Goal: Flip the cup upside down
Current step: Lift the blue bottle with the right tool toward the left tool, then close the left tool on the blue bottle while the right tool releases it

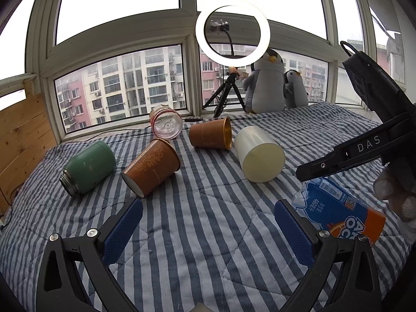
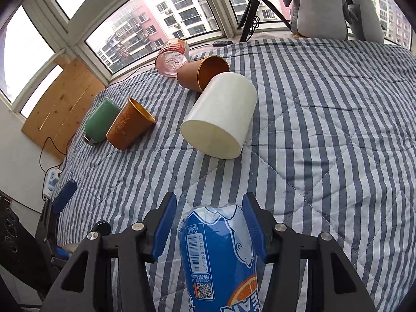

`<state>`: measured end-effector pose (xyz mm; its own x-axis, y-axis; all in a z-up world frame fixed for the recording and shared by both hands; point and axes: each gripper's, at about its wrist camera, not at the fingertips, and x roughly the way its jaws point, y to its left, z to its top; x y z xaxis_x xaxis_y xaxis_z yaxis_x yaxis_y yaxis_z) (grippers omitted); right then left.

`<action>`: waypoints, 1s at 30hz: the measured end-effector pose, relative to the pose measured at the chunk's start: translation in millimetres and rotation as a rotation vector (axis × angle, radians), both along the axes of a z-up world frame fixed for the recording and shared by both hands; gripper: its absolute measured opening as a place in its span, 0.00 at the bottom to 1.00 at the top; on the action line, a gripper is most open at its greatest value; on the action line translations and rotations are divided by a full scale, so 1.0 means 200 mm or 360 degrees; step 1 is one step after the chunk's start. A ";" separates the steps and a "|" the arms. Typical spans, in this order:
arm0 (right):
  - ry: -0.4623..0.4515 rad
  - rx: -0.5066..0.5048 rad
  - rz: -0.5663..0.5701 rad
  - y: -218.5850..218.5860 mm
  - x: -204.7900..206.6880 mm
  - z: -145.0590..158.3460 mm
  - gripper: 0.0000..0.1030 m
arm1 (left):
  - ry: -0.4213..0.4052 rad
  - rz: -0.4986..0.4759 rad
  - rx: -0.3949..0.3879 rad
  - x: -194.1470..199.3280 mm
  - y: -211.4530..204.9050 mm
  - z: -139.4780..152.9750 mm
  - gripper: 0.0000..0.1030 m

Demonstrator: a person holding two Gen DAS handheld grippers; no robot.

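Several cups lie on their sides on the striped quilt (image 1: 208, 247): a white cup (image 1: 260, 156) (image 2: 221, 119), a patterned brown cup (image 1: 152, 166) (image 2: 130, 127), a plain brown cup (image 1: 210, 136) (image 2: 200, 74), a green jar (image 1: 88, 167) (image 2: 100, 119) and a pink glass (image 1: 166, 124) (image 2: 173, 59). My left gripper (image 1: 208, 205) hovers open over bare quilt, nothing between its pads. My right gripper (image 2: 210, 199) (image 1: 312, 169) is open around a blue and orange bottle (image 2: 218, 254) (image 1: 340, 208). A gap shows beside its left pad.
A ring light on a tripod (image 1: 232, 31) and two plush penguins (image 1: 267, 83) (image 2: 319, 5) stand by the window at the back. A wooden board (image 1: 23, 135) (image 2: 65, 106) leans at the left. A power strip (image 2: 52, 179) hangs off the bed's left edge.
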<state>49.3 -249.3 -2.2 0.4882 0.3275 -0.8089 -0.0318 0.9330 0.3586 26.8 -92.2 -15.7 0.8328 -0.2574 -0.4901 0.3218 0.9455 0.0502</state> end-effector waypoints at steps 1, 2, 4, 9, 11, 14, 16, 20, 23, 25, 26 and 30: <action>-0.0006 0.0005 0.0013 -0.01 -0.01 0.01 0.47 | 0.0002 -0.0004 -0.0001 -0.01 -0.01 0.00 1.00; -0.0009 0.0004 0.0024 -0.01 -0.02 0.01 0.48 | 0.0008 -0.0008 -0.0007 -0.01 -0.02 0.01 1.00; -0.0028 -0.0032 0.0003 -0.04 -0.06 0.02 0.48 | 0.0019 -0.0024 -0.0012 -0.02 -0.04 0.01 1.00; -0.0045 -0.0007 -0.0033 -0.15 -0.12 0.03 0.48 | 0.0038 -0.0056 -0.0018 -0.05 -0.11 0.02 1.00; -0.0070 -0.0016 -0.0061 -0.19 -0.15 0.04 0.48 | 0.0056 -0.0077 -0.0028 -0.05 -0.15 0.03 1.00; -0.0133 -0.0049 -0.0094 -0.25 -0.22 0.06 0.50 | 0.0048 -0.0091 -0.0005 -0.07 -0.23 0.05 1.00; -0.0191 -0.0096 -0.0123 -0.27 -0.28 0.08 0.55 | 0.0054 -0.0101 -0.0005 -0.08 -0.28 0.06 1.00; -0.0288 -0.0266 -0.0200 -0.30 -0.37 0.09 0.63 | 0.0084 -0.0106 -0.0020 -0.09 -0.38 0.08 1.00; -0.0287 -0.0371 -0.0222 -0.33 -0.41 0.07 0.63 | 0.0139 -0.0101 -0.0028 -0.07 -0.45 0.09 1.00; -0.0295 -0.0440 -0.0252 -0.36 -0.44 0.07 0.63 | 0.0211 -0.0102 -0.0062 -0.05 -0.49 0.08 1.00; -0.0302 -0.0471 -0.0263 -0.37 -0.46 0.06 0.63 | 0.0252 -0.0106 -0.0077 -0.03 -0.51 0.08 1.00; -0.0303 -0.0478 -0.0293 -0.46 -0.52 0.05 0.64 | 0.0381 -0.0078 -0.0122 0.03 -0.58 0.07 1.00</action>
<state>-54.2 -340.9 8.4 0.6670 -0.0171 -0.7448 0.1064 0.9917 0.0726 32.4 -208.0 -2.2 0.6812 -0.3383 -0.6492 0.3612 0.9267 -0.1040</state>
